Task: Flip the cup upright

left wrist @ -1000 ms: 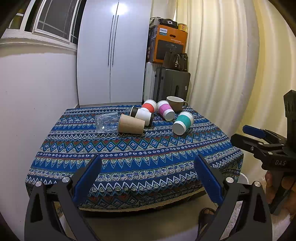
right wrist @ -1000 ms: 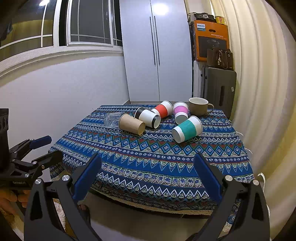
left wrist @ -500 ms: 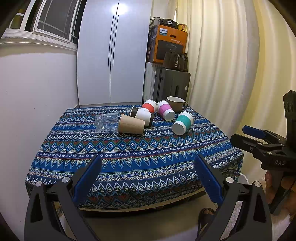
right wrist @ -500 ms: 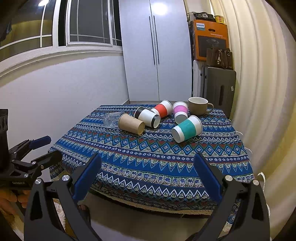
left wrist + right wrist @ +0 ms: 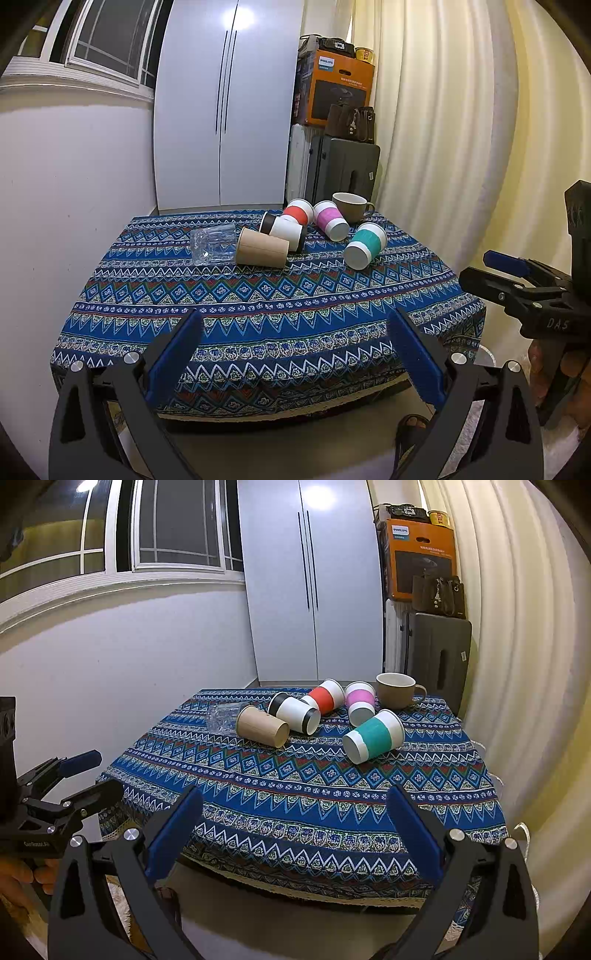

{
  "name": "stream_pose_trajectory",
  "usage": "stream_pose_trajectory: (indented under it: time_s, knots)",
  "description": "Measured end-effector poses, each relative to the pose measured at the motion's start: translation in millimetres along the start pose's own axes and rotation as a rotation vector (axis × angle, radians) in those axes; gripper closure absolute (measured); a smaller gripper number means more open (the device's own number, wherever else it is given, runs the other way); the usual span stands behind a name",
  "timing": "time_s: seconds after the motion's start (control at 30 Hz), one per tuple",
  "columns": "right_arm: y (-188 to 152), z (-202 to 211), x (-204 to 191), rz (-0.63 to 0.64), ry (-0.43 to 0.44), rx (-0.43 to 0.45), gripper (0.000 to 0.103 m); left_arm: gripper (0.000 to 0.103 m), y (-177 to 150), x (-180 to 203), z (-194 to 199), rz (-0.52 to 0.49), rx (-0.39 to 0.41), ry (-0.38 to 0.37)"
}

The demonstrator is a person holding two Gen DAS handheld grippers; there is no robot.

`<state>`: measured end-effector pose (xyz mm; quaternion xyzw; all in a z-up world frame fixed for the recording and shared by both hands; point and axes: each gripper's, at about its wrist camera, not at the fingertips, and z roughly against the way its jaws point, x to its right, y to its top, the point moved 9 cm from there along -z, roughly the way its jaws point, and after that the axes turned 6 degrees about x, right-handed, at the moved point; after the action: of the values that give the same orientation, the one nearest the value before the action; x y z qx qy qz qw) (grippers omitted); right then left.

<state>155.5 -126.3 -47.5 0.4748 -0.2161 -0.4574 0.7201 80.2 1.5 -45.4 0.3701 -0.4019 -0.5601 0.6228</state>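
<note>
Several cups lie on their sides at the far part of the table: a brown paper cup (image 5: 262, 248) (image 5: 261, 726), a black-and-white cup (image 5: 283, 231) (image 5: 294, 712), a red-banded cup (image 5: 297, 211) (image 5: 324, 696), a pink-banded cup (image 5: 330, 220) (image 5: 360, 702), a teal-banded cup (image 5: 365, 245) (image 5: 373, 736) and a clear plastic cup (image 5: 213, 243) (image 5: 221, 717). A beige mug (image 5: 351, 206) (image 5: 397, 690) stands upright behind them. My left gripper (image 5: 293, 338) and right gripper (image 5: 293, 818) are both open and empty, in front of the table's near edge.
The table wears a blue patterned cloth (image 5: 258, 310) (image 5: 314, 794). A white wall is at its left, cream curtains (image 5: 443, 147) at its right. Behind stand a white cabinet (image 5: 225, 110), suitcases (image 5: 343, 170) and an orange box (image 5: 338, 88). A sandalled foot (image 5: 410, 430) is below the edge.
</note>
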Motion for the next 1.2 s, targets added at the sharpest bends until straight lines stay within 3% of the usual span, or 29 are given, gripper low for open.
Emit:
stream_pose_trajectory:
  time_s: [0.4, 0.53, 0.7, 0.87, 1.07, 1.2]
  knots:
    - [0.4, -20.9, -1.3, -0.007, 0.044, -0.076, 0.005, 0.006, 18.5, -23.5, -7.1, 0.026, -0.018, 0.034]
    - [11.1, -32.8, -5.4, 0.043, 0.061, -0.093, 0.005, 0.006, 34.0, -27.4, -20.1, 0.047, -0.038, 0.007]
    - [38.2, -54.2, -0.8, 0.006, 0.109, -0.112, 0.005, 0.006, 52.0, -29.7, -45.8, 0.044, -0.067, -0.012]
    - [63.8, -99.8, 2.9, 0.091, 0.144, -0.177, 0.005, 0.006, 60.2, -33.3, -72.5, 0.082, -0.105, -0.026]
    - [85.3, -176.1, -4.4, 0.212, 0.282, -0.339, 0.005, 0.006, 65.1, -40.0, -98.2, 0.107, -0.132, -0.044]
    - [96.8, -230.1, -10.7, 0.394, 0.301, -0.436, 0.006, 0.006, 54.7, -53.0, -114.6, 0.175, -0.154, -0.048]
